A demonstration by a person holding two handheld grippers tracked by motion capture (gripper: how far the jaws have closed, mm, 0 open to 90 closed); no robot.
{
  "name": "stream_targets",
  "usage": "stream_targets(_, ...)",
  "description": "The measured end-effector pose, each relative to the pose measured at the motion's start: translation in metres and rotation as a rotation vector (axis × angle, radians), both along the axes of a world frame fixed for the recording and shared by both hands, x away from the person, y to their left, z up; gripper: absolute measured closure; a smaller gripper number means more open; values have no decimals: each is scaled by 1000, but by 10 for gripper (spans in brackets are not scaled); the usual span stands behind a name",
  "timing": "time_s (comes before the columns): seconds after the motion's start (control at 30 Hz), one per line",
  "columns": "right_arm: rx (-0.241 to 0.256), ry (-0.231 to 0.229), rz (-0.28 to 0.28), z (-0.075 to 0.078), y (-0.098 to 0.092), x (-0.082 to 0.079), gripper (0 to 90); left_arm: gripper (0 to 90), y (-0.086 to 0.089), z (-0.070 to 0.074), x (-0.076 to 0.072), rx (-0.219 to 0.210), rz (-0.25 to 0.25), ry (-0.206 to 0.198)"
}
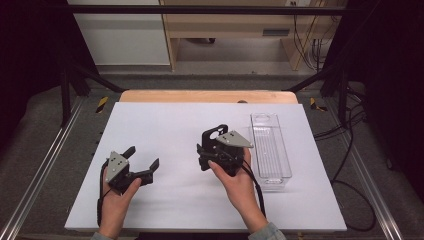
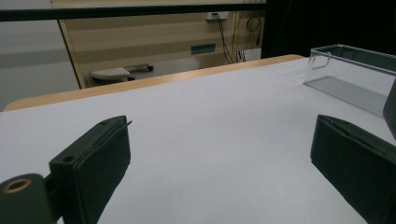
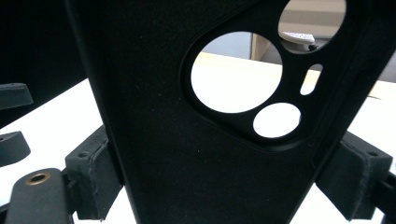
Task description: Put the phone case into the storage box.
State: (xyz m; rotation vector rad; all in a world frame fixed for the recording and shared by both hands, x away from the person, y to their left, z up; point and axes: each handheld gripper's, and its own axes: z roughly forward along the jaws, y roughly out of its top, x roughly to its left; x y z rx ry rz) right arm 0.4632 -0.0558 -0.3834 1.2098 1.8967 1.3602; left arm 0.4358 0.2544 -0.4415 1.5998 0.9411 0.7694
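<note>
The right claw (image 1: 212,145) gripped a black phone case (image 3: 187,140) by its sides, held upright above the white desk (image 1: 175,125) — just left of the clear plastic bin (image 1: 270,150). The left claw (image 1: 142,157) hovered well apart, jaws wide, nothing between them

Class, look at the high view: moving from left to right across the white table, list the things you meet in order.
Left gripper with jaws open → right gripper clamped on a black phone case → clear plastic tray.
</note>
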Motion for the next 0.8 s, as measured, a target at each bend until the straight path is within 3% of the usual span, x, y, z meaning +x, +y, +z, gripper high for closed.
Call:
stream_targets(0.4, 14, -10, -22, 5, -10, 1, 137, 47, 11, -3, -10, 18, -8, 10)
stream_targets(0.53, 23, -13, -33, 7, -16, 2, 137, 44, 16, -3, -15, 30, -7, -3)
stream_targets(0.8, 40, -24, -60, 13, -27, 4, 138, 43, 24, -5, -12, 9, 24, -2)
